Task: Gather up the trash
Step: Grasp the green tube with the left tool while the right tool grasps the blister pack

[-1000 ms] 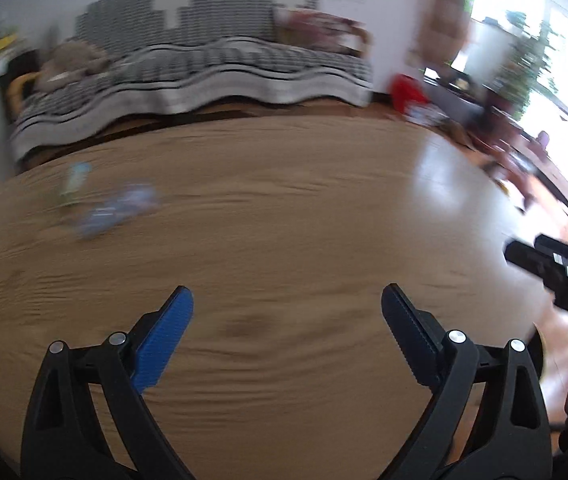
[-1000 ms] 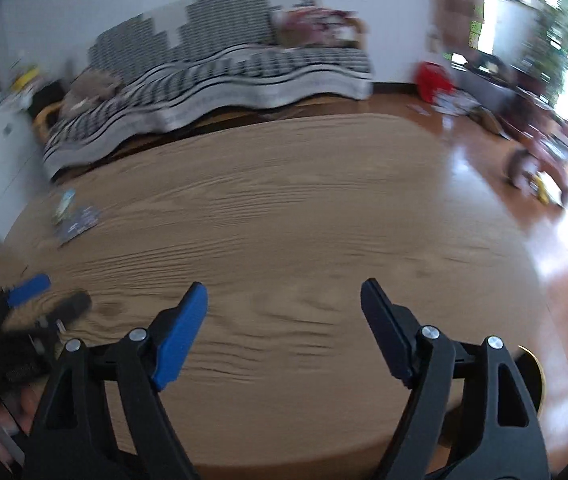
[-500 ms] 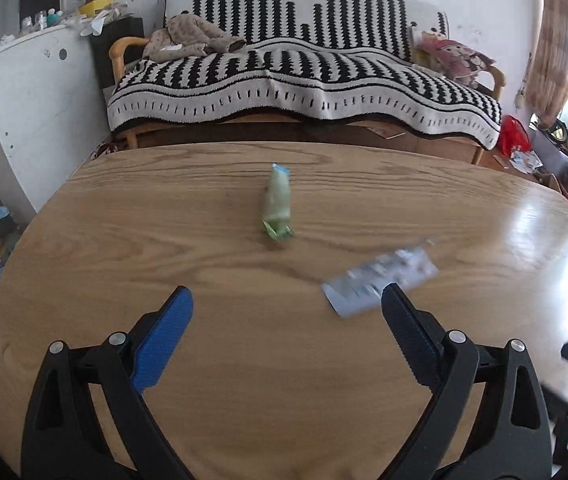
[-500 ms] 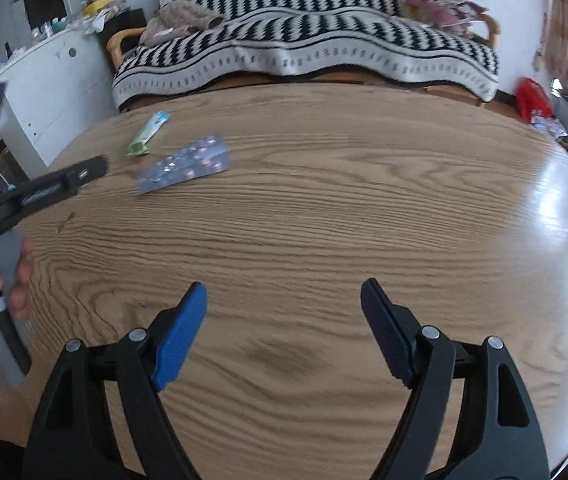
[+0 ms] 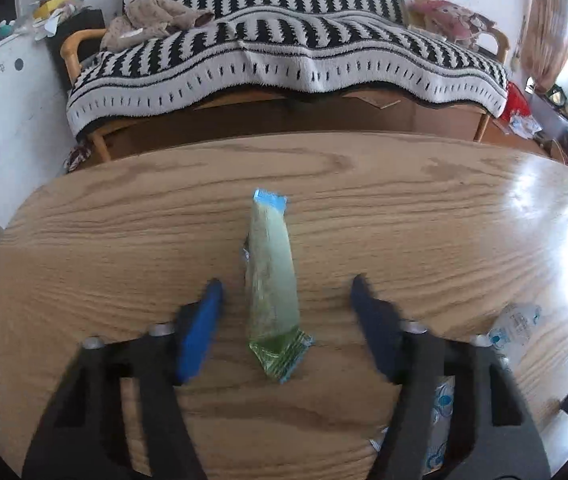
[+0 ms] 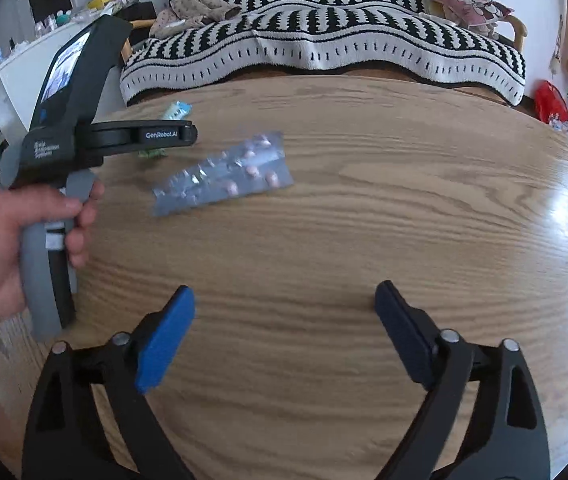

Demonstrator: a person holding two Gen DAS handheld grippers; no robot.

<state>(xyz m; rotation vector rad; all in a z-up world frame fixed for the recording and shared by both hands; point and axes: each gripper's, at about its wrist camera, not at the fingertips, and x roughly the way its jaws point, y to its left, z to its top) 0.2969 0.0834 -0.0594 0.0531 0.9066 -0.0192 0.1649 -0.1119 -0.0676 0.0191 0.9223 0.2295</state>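
A: The left hand-held gripper (image 5: 284, 312) says "GenRobot.AI". Its jaws are closing around the green wrapper (image 5: 271, 284) on the desk (image 5: 404, 216), not touching it.

B: Only the right view shows the pill sheet's (image 6: 223, 176) pink pills. The right hand-held gripper (image 6: 284, 320) is opening, empty.

Left gripper (image 5: 284, 308) angled down, jaws closing, not yet pressing; right gripper (image 6: 284, 320) opening wide, nothing between.

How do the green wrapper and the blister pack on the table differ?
The green wrapper is narrow, pale green with blue ends; the blister pack is wider, silvery, with pink pills. The wrapper lies between the closing left claw; the pack lies ahead of the opening right claw. Both rest flat on the wooden table.
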